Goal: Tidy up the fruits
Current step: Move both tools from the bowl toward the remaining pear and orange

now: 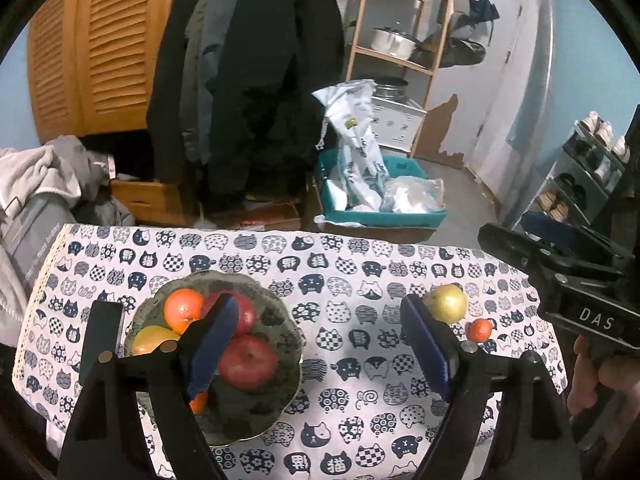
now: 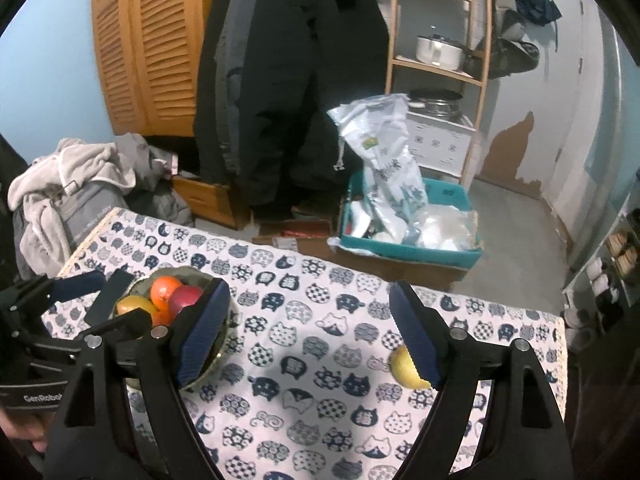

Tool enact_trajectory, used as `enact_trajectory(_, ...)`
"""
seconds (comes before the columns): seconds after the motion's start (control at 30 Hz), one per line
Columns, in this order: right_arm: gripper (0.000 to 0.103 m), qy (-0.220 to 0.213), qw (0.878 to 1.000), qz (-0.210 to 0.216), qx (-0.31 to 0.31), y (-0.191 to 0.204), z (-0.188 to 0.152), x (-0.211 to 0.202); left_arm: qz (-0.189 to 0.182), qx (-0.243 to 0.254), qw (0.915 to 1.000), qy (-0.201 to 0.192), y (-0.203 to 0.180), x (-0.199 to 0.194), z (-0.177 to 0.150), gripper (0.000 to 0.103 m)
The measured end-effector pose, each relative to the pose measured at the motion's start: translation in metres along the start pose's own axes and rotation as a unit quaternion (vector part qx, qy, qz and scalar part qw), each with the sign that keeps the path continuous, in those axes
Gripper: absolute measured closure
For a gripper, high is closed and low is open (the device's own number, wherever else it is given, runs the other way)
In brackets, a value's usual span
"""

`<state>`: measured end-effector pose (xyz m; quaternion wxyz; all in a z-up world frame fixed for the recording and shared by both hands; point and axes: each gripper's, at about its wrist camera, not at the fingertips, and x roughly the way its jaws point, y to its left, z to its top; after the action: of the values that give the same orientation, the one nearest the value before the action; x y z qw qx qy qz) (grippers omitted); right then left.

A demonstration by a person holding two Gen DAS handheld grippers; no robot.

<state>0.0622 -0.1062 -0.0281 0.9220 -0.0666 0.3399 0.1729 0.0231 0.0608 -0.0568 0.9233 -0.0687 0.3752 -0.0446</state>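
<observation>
A grey-green bowl on the cat-print tablecloth holds two red apples, an orange and a yellow fruit. A yellow-green apple and a small orange lie on the cloth to the right. My left gripper is open and empty, its left pad over the bowl. My right gripper is open and empty above the cloth, its right pad beside the yellow-green apple. The bowl sits at left in the right wrist view.
The table ends at a far edge with a teal bin of bags on the floor behind. Dark coats, a wooden shelf and a clothes pile stand beyond. The right gripper's body shows at right.
</observation>
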Motion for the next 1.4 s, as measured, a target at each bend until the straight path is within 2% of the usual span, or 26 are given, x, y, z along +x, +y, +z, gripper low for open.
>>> enact_trajectory(0.63, 0.022, 0.007, 0.997, -0.053, 0.054, -0.075, -0.035, -0.024, -0.019, 0.064, 0.9976, 0.016, -0.073, 0.015, -0.003, 0.017)
enact_trajectory(0.9, 0.022, 0.013, 0.995, -0.070, 0.074, -0.106, -0.050, -0.029, -0.020, 0.087, 0.9954, 0.036, -0.100, 0.034, -0.006, 0.017)
enact_trajectory(1.2, 0.022, 0.049, 0.987, -0.110, 0.104, -0.155, -0.074, -0.013, -0.017, 0.111, 0.9916, 0.064, -0.125, 0.066, -0.012, 0.017)
enact_trajectory(1.4, 0.022, 0.083, 0.982, -0.114, 0.128, -0.182, -0.096, 0.005, -0.008, 0.123, 0.9887, 0.085, -0.133, 0.093, -0.021, 0.017)
